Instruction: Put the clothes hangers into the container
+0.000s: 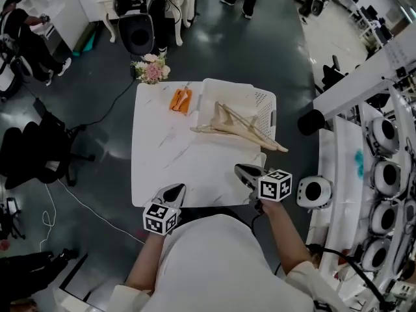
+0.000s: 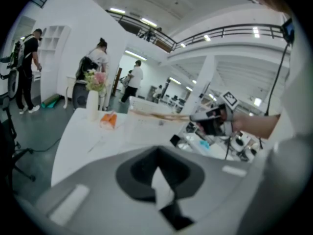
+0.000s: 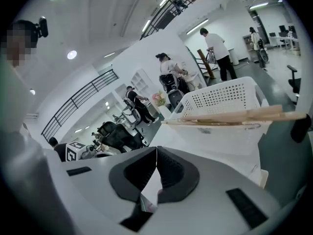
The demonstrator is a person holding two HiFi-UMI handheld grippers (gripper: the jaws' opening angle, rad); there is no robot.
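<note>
The white worktop [image 1: 166, 164] has a white container [image 1: 263, 103] with little holes in its walls. It sits at the far right corner. The wooden clothes hangers [image 1: 240, 127] lie in a bunch on top of the container. They rest across its rim and are not down inside it. One end sticks out a bit past the container's left wall. The long end pokes out past its near right corner, over the right edge of the worktop.

The right tool [image 1: 246, 172] is at the near right part of the worktop. Its jaws are pressed together and nothing is between them. The hangers are near it, just past its tips. It does not touch them. In the right gripper view the hangers [image 3: 234, 116] lie flat along the container's rim, above and beyond the closed jaws.

The left tool [image 1: 174, 191] is at the near edge, toward the left corner. Its jaws are together too and hold nothing. It is well apart from the hangers.

A small orange thing [image 1: 181, 100] lies by the far edge, just left of the container. A vase of flowers [image 1: 151, 69] stands at the far left corner.
</note>
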